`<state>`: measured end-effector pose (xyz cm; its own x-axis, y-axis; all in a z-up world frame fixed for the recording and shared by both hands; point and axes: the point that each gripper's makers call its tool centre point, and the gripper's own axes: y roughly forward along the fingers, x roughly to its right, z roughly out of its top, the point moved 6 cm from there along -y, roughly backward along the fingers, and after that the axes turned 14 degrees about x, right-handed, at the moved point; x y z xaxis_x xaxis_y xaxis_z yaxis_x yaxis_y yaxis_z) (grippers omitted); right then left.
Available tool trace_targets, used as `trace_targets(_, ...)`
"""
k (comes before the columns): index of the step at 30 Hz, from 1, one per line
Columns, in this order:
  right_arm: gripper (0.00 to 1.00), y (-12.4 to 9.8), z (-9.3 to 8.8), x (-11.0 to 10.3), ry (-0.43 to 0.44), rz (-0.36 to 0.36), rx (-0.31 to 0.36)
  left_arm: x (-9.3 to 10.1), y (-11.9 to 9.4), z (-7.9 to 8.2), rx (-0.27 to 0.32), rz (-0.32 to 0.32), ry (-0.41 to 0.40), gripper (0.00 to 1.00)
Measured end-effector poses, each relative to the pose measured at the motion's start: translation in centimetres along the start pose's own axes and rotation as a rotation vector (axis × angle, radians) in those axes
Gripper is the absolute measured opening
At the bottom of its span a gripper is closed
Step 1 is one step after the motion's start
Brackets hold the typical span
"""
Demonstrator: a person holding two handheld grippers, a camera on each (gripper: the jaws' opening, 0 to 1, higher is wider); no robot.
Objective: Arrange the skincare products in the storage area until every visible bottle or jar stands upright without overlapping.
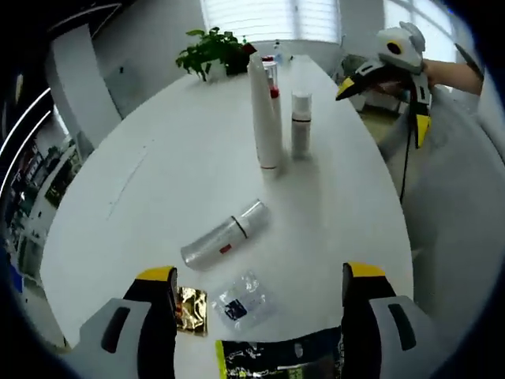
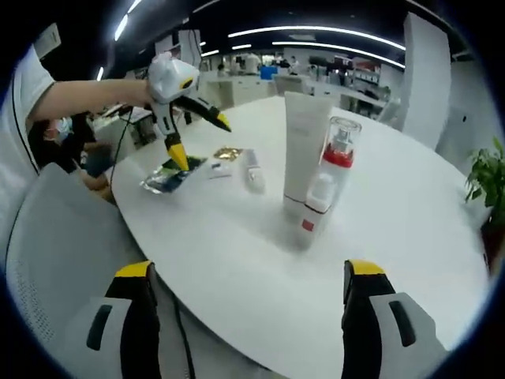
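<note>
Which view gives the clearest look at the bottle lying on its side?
The left gripper view: the lying bottle is close, unobstructed, showing its whole length and clear cap on the white table. In the right gripper view the same bottle is small, distant and foreshortened beyond the tall white tube.

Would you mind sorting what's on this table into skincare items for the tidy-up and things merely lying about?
For the job:
tall white tube, upright
pump bottle, upright
red-collared bottle, upright
clear bottle, lying on its side

Lying about:
gold sachet
clear sachet
dark packet
potted plant
</note>
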<state>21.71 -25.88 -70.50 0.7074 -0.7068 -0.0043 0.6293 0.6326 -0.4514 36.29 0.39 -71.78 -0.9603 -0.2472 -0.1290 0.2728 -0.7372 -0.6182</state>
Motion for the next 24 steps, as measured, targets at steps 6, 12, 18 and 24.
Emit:
trace_targets(6, 0.97, 0.0, -0.1, 0.0, 0.008, -0.002, -0.004, -1.0, 2.0, 0.6, -0.04, -0.056, 0.045, 0.82)
trace_targets(12, 0.97, -0.1, -0.2, 0.1, 0.01, -0.01, -0.016, -1.1, 3.8, 0.8, -0.079, -0.129, 0.126, 0.83)
trace_targets(18, 0.96, 0.0, -0.3, -0.1, 0.004, -0.001, -0.035, -2.1, 5.1, 0.7, -0.091, -0.175, 0.163, 0.77)
trace_targets(24, 0.96, 0.1, -0.4, -0.3, -0.006, 0.003, -0.046, -2.4, 6.3, 0.5, -0.158, -0.221, 0.225, 0.67)
